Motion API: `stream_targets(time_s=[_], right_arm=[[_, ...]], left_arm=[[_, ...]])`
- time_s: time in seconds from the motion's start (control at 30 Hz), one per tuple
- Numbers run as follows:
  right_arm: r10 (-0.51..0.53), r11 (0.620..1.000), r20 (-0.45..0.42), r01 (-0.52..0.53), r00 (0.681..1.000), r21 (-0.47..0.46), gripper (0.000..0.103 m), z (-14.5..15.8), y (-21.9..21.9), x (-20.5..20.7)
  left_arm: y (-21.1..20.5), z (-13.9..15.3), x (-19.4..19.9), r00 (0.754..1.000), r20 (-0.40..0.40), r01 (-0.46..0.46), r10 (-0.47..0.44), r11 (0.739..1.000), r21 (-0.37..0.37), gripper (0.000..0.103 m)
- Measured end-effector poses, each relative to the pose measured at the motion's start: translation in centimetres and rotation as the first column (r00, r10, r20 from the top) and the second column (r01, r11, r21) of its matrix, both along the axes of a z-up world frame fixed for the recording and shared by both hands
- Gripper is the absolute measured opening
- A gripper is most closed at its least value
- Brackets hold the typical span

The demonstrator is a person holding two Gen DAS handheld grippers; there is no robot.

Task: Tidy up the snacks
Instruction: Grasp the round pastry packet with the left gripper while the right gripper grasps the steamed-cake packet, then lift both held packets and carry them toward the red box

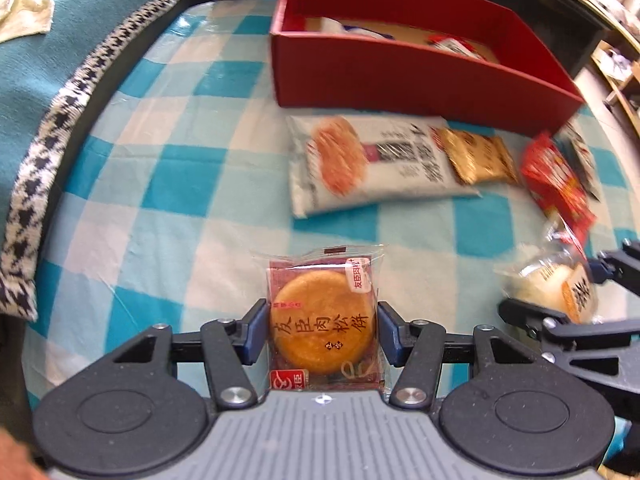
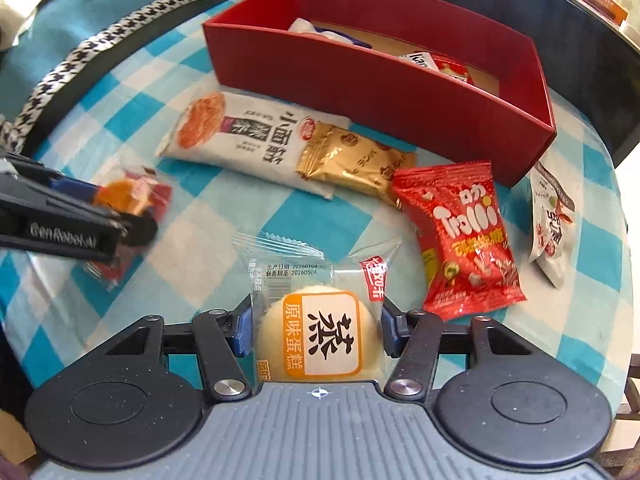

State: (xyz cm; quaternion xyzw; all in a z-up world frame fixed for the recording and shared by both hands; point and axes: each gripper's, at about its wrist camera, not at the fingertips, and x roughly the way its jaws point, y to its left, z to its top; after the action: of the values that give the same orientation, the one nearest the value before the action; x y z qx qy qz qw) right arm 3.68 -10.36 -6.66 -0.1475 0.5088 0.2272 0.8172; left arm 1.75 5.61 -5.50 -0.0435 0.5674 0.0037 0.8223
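The meat floss pastry (image 1: pixel 323 316) sits pinched between the left gripper's (image 1: pixel 322 330) blue fingers (image 1: pixel 256 330), low over the checked cloth (image 1: pixel 192 184). The steamed cake (image 2: pixel 320 332) (clear wrapper, orange label) is squeezed the same way by the right gripper (image 2: pixel 318 330). Beyond them lie a long white biscuit pack (image 2: pixel 248 136), a gold packet (image 2: pixel 352 162), a red Trolli bag (image 2: pixel 466 240) and a small white pouch (image 2: pixel 550 224), all just before the red box (image 2: pixel 400 92), which already holds a few packets. A houndstooth-edged teal blanket (image 1: pixel 44 92) borders the bench on the left.
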Motion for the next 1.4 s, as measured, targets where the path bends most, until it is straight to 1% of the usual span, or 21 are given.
stream_targets(time_s=[0.03, 0.2, 0.27, 0.4, 0.5, 0.57, 0.67, 0.77, 0.8, 0.83, 1.03, 1.07, 1.1, 1.17, 1.23, 1.33, 1.37, 1.4], right_arm=[[0.001, 1.000, -0.001, -0.001, 1.000, 0.003, 0.065, 0.1, -0.1, -0.3], [-0.015, 1.000, -0.009, 0.015, 1.000, -0.021, 0.066, -0.5, -0.2, -0.8], [-0.028, 1.000, -0.012, 0.028, 1.000, -0.012, 0.066, -0.5, -0.3, -0.6], [-0.036, 0.999, -0.001, 0.036, 0.999, -0.017, 0.073, -0.8, -0.3, -0.2], [-0.035, 0.999, -0.005, 0.035, 0.999, -0.018, 0.081, -1.2, -0.1, -0.1], [-0.037, 0.999, 0.000, 0.037, 0.999, -0.022, 0.081, -1.2, -0.1, -0.1], [-0.049, 0.999, 0.002, 0.049, 0.999, -0.023, 0.086, -1.4, -0.2, 0.1], [-0.072, 0.997, -0.006, 0.072, 0.997, -0.033, 0.093, -1.6, -0.6, 0.3], [-0.093, 0.995, -0.018, 0.092, 0.995, -0.031, 0.099, -1.8, -0.9, 0.6], [-0.100, 0.995, -0.035, 0.099, 0.994, -0.021, 0.102, -2.0, -1.2, 0.7], [-0.100, 0.995, -0.032, 0.100, 0.994, -0.016, 0.103, -2.0, -1.2, 0.6], [-0.104, 0.994, -0.027, 0.103, 0.994, -0.019, 0.103, -1.9, -1.3, 0.5], [-0.109, 0.994, -0.019, 0.109, 0.994, -0.026, 0.099, -1.8, -1.2, 0.5], [-0.107, 0.994, -0.008, 0.107, 0.994, -0.020, 0.088, -1.2, -1.3, 0.2], [-0.099, 0.995, 0.004, 0.099, 0.995, -0.016, 0.068, -0.6, -1.2, 0.1], [-0.105, 0.994, 0.004, 0.105, 0.994, -0.006, 0.065, -0.4, -1.4, -0.4], [-0.105, 0.994, 0.008, 0.105, 0.994, -0.010, 0.064, -0.3, -1.4, -0.6], [-0.106, 0.994, 0.014, 0.106, 0.994, -0.011, 0.064, -0.2, -1.5, -0.8]], left_arm=[[-0.3, -0.1, -0.4, 1.000, -0.005, 0.010, -0.010, 1.000, -0.005, 0.086], [-1.6, -0.2, -0.8, 0.999, -0.001, 0.049, -0.049, 0.998, 0.042, 0.087], [-1.8, -0.3, -0.7, 0.999, 0.000, 0.052, -0.052, 0.997, 0.054, 0.092], [-2.4, -0.6, -0.7, 0.998, 0.006, 0.068, -0.068, 0.993, 0.098, 0.103], [-2.3, -0.8, -0.6, 0.998, 0.001, 0.068, -0.068, 0.992, 0.105, 0.103], [-2.1, -0.9, -0.6, 0.998, -0.001, 0.058, -0.058, 0.993, 0.099, 0.103], [-1.9, -1.0, -0.6, 0.999, -0.003, 0.048, -0.048, 0.994, 0.099, 0.103], [-1.7, -1.1, -0.6, 0.999, -0.003, 0.044, -0.044, 0.994, 0.095, 0.103], [-1.6, -1.1, -0.6, 0.999, -0.004, 0.044, -0.044, 0.995, 0.094, 0.103], [-1.6, -1.2, -0.6, 0.999, -0.005, 0.045, -0.044, 0.994, 0.099, 0.103], [-1.6, -1.3, -0.5, 1.000, -0.007, 0.029, -0.028, 0.995, 0.096, 0.103], [-1.6, -1.3, -0.6, 1.000, -0.006, 0.031, -0.031, 0.995, 0.095, 0.103], [-1.7, -1.3, -0.6, 0.999, -0.005, 0.035, -0.034, 0.995, 0.095, 0.103], [-1.9, -1.2, -0.7, 0.999, -0.003, 0.042, -0.042, 0.995, 0.093, 0.103], [-2.2, -1.0, -0.9, 0.999, -0.001, 0.054, -0.054, 0.995, 0.089, 0.103], [-2.5, -0.6, -1.3, 0.997, 0.011, 0.071, -0.072, 0.993, 0.094, 0.103], [-2.6, -0.5, -1.4, 0.997, 0.016, 0.076, -0.078, 0.993, 0.091, 0.095], [-2.7, -0.3, -1.5, 0.997, 0.019, 0.079, -0.081, 0.993, 0.083, 0.090]])
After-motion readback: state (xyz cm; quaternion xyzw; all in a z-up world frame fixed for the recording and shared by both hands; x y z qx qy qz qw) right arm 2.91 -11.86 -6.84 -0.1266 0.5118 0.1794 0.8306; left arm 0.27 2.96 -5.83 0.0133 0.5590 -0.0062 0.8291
